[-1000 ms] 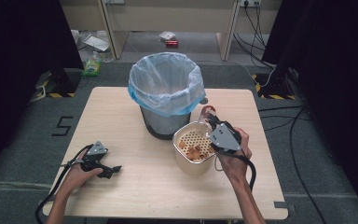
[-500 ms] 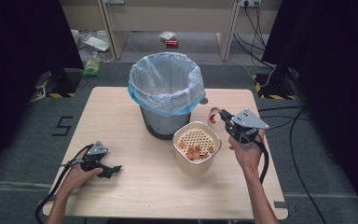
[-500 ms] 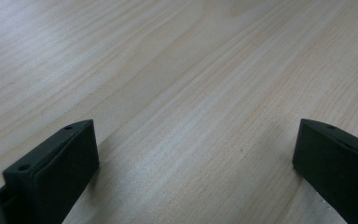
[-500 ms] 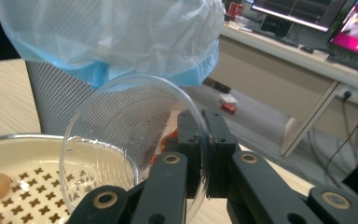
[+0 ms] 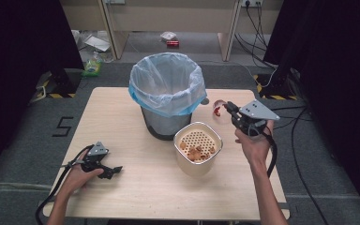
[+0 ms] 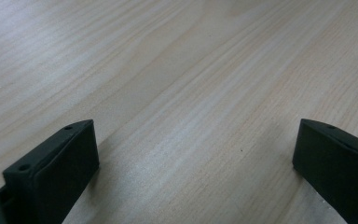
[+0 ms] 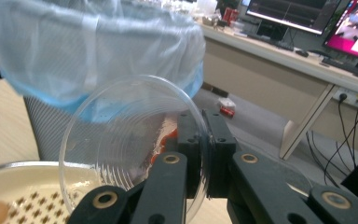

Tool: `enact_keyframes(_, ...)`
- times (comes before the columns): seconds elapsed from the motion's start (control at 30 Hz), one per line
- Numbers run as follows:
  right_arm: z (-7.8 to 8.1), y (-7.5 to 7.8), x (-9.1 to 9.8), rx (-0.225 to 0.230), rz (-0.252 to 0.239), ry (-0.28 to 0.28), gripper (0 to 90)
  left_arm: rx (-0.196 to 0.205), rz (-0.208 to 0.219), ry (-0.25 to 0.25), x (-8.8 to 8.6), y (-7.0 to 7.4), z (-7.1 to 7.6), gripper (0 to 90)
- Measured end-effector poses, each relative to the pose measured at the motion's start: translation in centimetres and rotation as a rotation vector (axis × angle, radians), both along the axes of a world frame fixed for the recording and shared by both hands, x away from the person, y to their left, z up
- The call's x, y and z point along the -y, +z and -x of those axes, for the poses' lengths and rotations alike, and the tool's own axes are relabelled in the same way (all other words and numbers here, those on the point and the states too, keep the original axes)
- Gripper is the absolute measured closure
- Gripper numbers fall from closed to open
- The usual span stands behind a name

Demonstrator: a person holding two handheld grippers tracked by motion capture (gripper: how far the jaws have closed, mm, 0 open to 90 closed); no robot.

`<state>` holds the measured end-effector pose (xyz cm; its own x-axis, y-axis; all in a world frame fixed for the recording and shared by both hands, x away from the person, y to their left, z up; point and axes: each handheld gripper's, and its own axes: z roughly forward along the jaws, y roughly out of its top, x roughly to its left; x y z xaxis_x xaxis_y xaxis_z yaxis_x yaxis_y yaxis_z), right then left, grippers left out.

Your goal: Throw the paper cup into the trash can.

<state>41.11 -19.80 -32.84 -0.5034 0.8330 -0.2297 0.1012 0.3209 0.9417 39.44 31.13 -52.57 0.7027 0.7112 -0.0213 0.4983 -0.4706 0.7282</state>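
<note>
The clear lid (image 7: 130,140) is hard to read in the high view, a pale smear with a red patch just ahead of the right gripper (image 5: 228,109). In the right gripper view its far side blends into the bin (image 5: 168,93) liner behind it, and its lower edge is cut off by the fingers (image 7: 191,140). Those fingers are clenched on the lid's rim, near the bench's (image 5: 122,197) right edge, between the bin and that edge. The right hand (image 5: 255,145) is raised off the bench, forearm coming up from the near edge, the gripper pointing toward the bin. The lid stands on edge, its face turned toward the bin, above and beyond the cream bowl (image 5: 198,147) with its perforated insert and brown bits. The left gripper (image 5: 108,171) lies by the near left corner under the left hand (image 5: 77,176), its fingers (image 6: 56,172) released, spread wide over bare wood.
</note>
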Motion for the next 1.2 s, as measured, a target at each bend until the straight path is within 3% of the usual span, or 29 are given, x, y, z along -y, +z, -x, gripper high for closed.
enact_keyframes(0.17,-0.5,1.5,0.1,0.026,-0.028,0.004,87.3,0.0,0.0,0.001,0.0,0.0,0.0,0.0)
enact_keyframes(0.5,-1.7,7.7,-2.6,0.13,-0.046,0.033,87.3,0.0,-0.001,0.001,0.0,0.0,0.0,0.0)
enact_keyframes(0.53,-1.7,7.7,-2.6,0.13,-0.046,0.033,87.3,0.0,-0.001,0.001,0.0,0.0,0.0,0.0)
enact_keyframes(0.57,-2.1,8.9,-3.6,0.15,-0.054,0.053,87.3,0.0,-0.001,0.001,0.0,0.0,0.0,0.0)
enact_keyframes(0.67,-3.1,10.2,-5.6,0.157,-0.073,0.098,87.2,0.001,0.0,0.001,0.0,0.0,0.0,0.0)
enact_keyframes(0.8,-5.0,10.4,-9.1,0.134,-0.091,0.179,85.7,0.0,0.0,0.001,0.0,0.0,0.0,0.0)
enact_keyframes(0.83,-5.0,10.4,-9.1,0.134,-0.091,0.179,85.7,0.0,0.0,0.001,0.0,0.0,0.0,0.0)
enact_keyframes(0.87,-6.0,10.1,-10.7,0.124,-0.076,0.195,83.6,0.0,0.0,0.001,0.0,0.0,0.0,0.0)
enact_keyframes(0.93,-6.5,10.0,-11.4,0.111,-0.066,0.196,81.3,0.0,0.0,0.001,0.0,0.0,0.0,0.0)
enact_keyframes(0.97,-7.4,9.6,-12.4,0.095,-0.08,0.185,72.0,0.0,0.0,0.001,0.0,0.0,0.0,0.0)
enact_keyframes(1.0,-7.4,9.6,-12.4,0.095,-0.08,0.185,72.0,0.0,0.0,0.001,0.0,0.0,0.0,0.0)
enact_keyframes(1.03,-7.9,9.6,-12.9,0.088,-0.07,0.166,64.2,0.0,0.0,0.001,0.0,0.0,0.0,0.0)
enact_keyframes(1.2,-7.6,9.9,-12.3,0.099,-0.071,0.152,61.8,0.0,0.0,0.001,0.0,0.0,0.0,0.0)
